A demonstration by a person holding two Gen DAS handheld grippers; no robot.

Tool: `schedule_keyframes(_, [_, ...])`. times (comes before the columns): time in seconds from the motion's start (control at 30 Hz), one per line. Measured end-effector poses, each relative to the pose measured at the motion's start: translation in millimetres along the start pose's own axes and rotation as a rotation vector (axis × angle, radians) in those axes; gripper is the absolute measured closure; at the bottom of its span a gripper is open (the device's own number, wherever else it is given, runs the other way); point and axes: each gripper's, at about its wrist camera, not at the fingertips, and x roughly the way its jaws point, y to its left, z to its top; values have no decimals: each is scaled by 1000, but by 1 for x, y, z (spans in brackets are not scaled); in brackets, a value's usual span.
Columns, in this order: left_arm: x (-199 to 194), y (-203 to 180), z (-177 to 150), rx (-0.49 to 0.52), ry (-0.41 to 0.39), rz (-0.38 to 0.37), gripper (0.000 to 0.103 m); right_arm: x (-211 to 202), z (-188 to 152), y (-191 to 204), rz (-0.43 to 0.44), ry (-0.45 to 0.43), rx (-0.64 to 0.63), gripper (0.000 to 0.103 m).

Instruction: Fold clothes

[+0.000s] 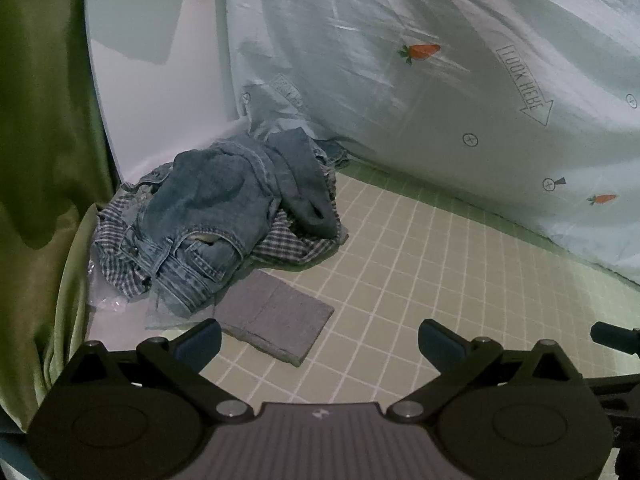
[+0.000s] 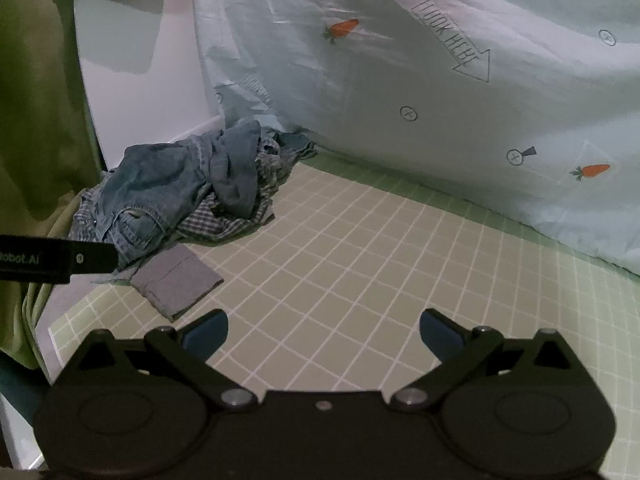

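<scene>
A heap of unfolded clothes lies at the far left of the green checked surface [image 1: 400,280]: blue jeans [image 1: 200,208] on top of a blue-white checked shirt [image 1: 296,246]. A folded grey garment [image 1: 276,314] lies flat just in front of the heap. The jeans [image 2: 160,184], the checked shirt [image 2: 224,226] and the folded grey garment [image 2: 180,280] also show in the right wrist view. My left gripper [image 1: 319,344] is open and empty, just short of the folded garment. My right gripper [image 2: 323,334] is open and empty over bare checked surface [image 2: 360,260].
A pale blue quilt with carrot prints [image 1: 460,80] is banked along the back and right. A white wall [image 1: 160,80] and a green curtain [image 1: 44,160] close the left side. The left gripper's black body [image 2: 56,260] pokes in at the right view's left edge.
</scene>
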Motion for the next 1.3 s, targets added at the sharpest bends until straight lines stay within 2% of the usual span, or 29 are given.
schedule_keyframes(0.27, [-1,-1,2,4,-2,2,0,1,0,0,34,-9,26,0])
schedule_keyframes(0.63, [5,-2,1,20,3,-1,0,5,-2,0,4,6,17,0])
schedule_keyframes(1.3, [6,2,2,20,11,1,0,6,-2,0,14,18,15,0])
